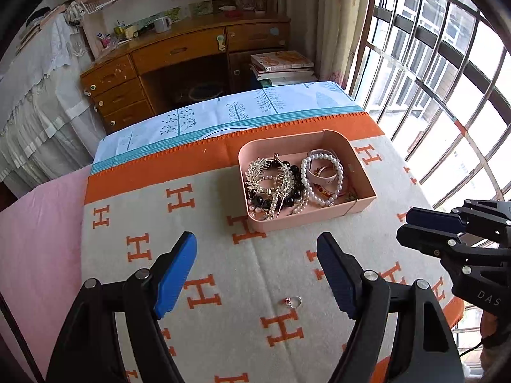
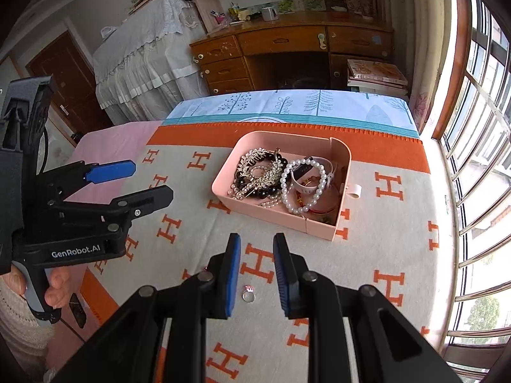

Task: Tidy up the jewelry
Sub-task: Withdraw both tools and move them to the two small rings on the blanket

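Note:
A pink tray [image 1: 319,220] [image 2: 271,220] sits on the H-patterned blanket, holding a pearl bracelet [image 1: 322,156] [image 2: 303,160], a silver hair comb [image 1: 265,172] [image 2: 255,159], black beads and other pieces. A small silver ring with a red stone [image 1: 295,301] [image 2: 248,295] lies loose on the blanket, nearer to me than the tray. My left gripper [image 1: 257,239] [image 2: 152,180] hovers above the blanket, wide open and empty. My right gripper [image 2: 257,239] [image 1: 404,225] hangs above the ring with a narrow gap between its jaws and nothing in it.
A wooden desk with drawers [image 1: 191,51] and a stack of books [image 1: 281,63] stand beyond the table. A barred window [image 1: 431,63] runs along the right. A pink sheet [image 1: 38,223] covers the left. A hand [image 2: 57,287] holds the left gripper's handle.

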